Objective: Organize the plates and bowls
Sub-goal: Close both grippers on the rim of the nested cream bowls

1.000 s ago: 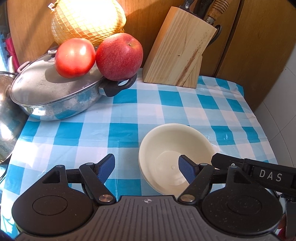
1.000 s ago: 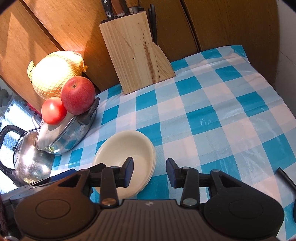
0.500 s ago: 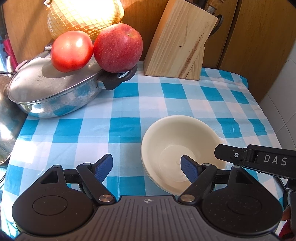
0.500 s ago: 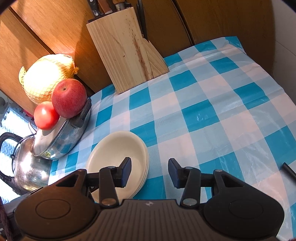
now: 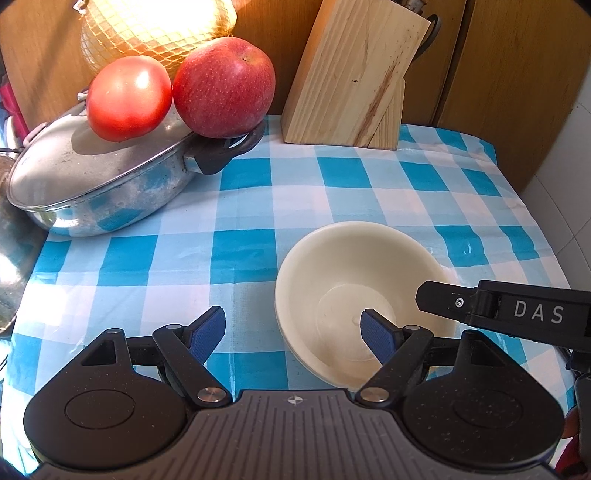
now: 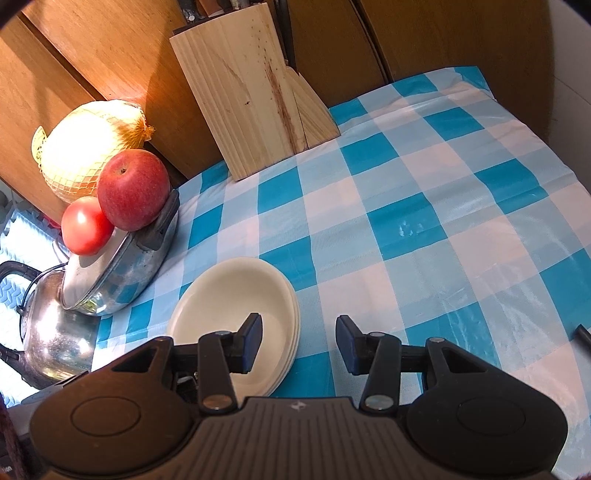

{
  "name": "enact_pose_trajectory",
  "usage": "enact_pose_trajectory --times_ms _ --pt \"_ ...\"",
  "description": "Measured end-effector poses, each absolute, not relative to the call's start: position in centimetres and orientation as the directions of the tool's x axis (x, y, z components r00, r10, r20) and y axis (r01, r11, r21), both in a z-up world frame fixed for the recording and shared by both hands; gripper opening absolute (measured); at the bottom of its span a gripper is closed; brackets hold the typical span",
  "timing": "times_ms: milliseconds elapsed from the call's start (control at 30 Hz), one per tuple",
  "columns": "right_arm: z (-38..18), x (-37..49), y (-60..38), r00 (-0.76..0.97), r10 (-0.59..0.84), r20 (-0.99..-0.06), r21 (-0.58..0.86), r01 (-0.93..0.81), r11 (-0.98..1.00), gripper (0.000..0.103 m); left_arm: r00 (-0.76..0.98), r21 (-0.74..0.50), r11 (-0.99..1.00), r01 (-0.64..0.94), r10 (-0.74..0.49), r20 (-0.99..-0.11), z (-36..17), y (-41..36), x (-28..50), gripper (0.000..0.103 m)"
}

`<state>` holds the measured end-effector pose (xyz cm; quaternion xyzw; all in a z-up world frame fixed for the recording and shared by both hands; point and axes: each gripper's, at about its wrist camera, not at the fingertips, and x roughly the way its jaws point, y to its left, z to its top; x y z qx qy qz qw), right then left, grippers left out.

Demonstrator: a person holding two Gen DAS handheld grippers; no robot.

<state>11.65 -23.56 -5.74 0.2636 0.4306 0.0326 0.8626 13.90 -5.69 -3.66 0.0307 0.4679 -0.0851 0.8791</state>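
A stack of cream bowls (image 5: 354, 284) sits on the blue-and-white checked tablecloth (image 5: 258, 206); it also shows in the right wrist view (image 6: 236, 306). My left gripper (image 5: 293, 332) is open, its right finger over the stack's inside and its left finger outside the rim. My right gripper (image 6: 299, 339) is open, its left finger over the stack and its right finger outside the right rim. The right gripper's finger (image 5: 498, 306) reaches over the stack's right edge in the left wrist view.
A lidded steel pan (image 5: 99, 184) stands at the left, with a tomato (image 5: 127, 98), an apple (image 5: 225, 86) and a netted melon (image 5: 155, 26) on or behind it. A wooden knife block (image 5: 354, 74) stands at the back. A steel kettle (image 6: 51, 332) sits left.
Both grippers have drawn slightly back and up, so the bowl stack sits a little farther ahead. Both stay open. The bowls have not moved.
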Motion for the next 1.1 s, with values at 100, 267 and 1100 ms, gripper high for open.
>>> enact_pose_trajectory --times_ms 100,267,1100 --pt "-5.7 11.7 -23.5 0.629 0.282 -0.724 0.481 0.168 0.861 0.040 0.546 -0.024 0.983 0.180 -0.120 -0.829 -3.7 -5.7 14.0 0.085" --pt "-5.7 11.7 -23.4 0.629 0.282 -0.725 0.479 0.165 0.862 0.040 0.541 -0.026 0.984 0.177 -0.120 -0.833 -3.8 -5.7 14.1 0.085" --pt "-7.1 12.6 -23.4 0.584 0.330 -0.742 0.509 0.170 0.844 0.015 0.469 -0.085 0.981 0.175 -0.159 -0.869 -4.8 -6.3 14.9 0.046"
